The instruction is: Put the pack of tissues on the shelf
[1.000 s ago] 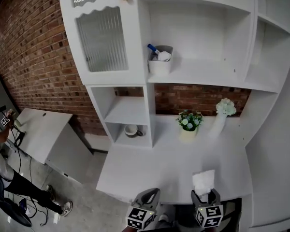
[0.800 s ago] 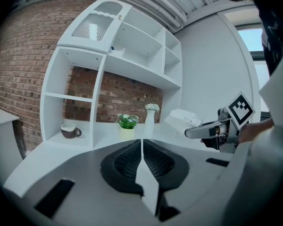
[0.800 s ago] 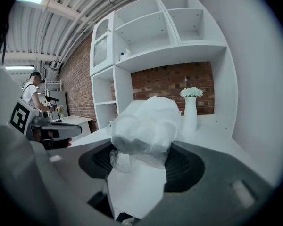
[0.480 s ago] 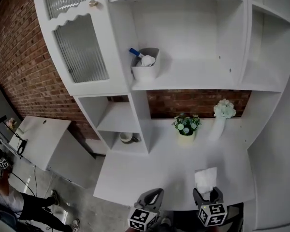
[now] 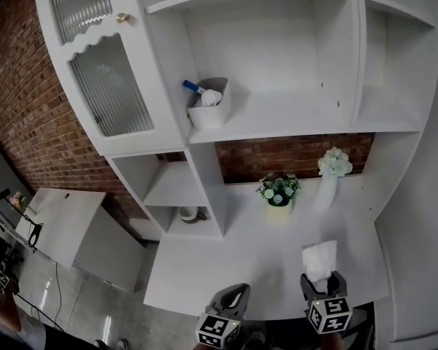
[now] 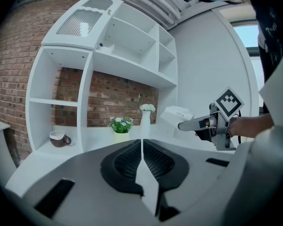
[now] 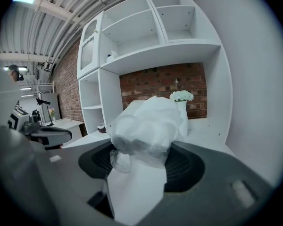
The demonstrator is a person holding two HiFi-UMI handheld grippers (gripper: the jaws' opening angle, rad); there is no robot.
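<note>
my right claw pinches the tissue pack over the near edge of the surface; left claw is pressed together; the shelf above has open room.

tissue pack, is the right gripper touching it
Touching. The right gripper view shows the pack of tissues pinched between the jaws of the right gripper, its wrap bunched there.

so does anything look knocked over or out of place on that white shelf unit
Nothing stands out: the small green potted plant and tall white vase of flowers stand upright, and the small cup sits upright in its cubby.
</note>
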